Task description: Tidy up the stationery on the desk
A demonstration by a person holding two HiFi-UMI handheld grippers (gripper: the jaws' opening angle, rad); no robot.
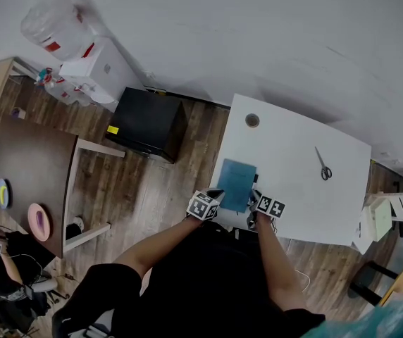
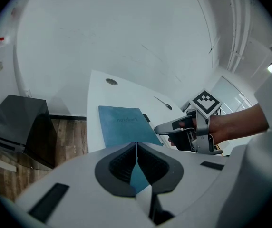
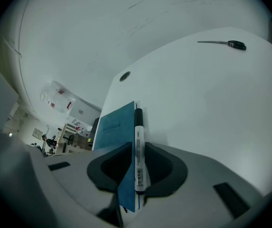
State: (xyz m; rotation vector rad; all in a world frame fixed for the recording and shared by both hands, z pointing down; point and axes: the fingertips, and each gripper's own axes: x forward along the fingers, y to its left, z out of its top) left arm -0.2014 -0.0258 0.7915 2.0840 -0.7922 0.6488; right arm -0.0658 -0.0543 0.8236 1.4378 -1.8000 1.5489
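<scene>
Your left tongs (image 2: pixel 136 148) are pinched tight on the near edge of the blue notebook (image 1: pixel 237 184); your right tongs (image 3: pixel 137 148) clamp that notebook and a white marker (image 3: pixel 138 125) together, over the tabletop's (image 1: pixel 293 196) near left part. Move both hands as one, or the marker may slip; the scissors (image 1: pixel 324 166) lie well apart.

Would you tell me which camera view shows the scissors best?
The head view: it looks down on the scissors on the white desk, blades and handles distinct. Both gripper views show them only far off and nearly edge-on.
</scene>
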